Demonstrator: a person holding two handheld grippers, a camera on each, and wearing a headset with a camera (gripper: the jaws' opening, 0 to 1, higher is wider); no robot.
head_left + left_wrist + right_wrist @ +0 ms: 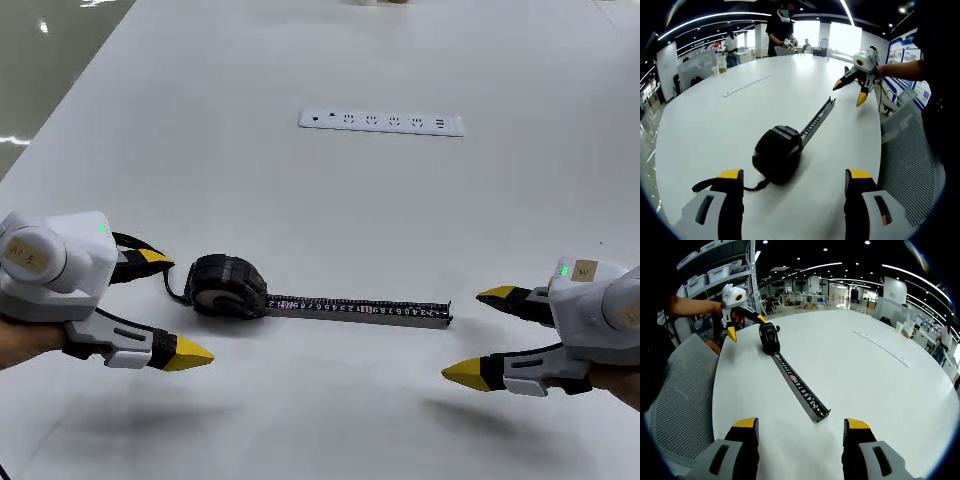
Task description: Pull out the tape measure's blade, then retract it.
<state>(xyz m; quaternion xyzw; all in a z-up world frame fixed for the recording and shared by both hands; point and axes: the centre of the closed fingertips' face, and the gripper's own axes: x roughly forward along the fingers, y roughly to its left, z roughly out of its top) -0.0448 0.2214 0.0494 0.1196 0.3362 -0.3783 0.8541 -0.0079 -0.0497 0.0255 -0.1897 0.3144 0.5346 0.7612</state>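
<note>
A black tape measure case (228, 286) lies on the white table (330, 200), its dark blade (358, 310) pulled out to the right and flat on the surface. My left gripper (172, 305) is open just left of the case, yellow tips on either side of its rear, not touching it. In the left gripper view the case (777, 153) sits just ahead of the open jaws. My right gripper (482, 334) is open a short way right of the blade's end hook (446, 318). In the right gripper view the blade (799, 387) runs away toward the case (769, 337).
A white power strip (381, 122) lies flat on the far part of the table. A mesh chair (682, 390) stands beside the table edge. People stand at the far end of the table (782, 27).
</note>
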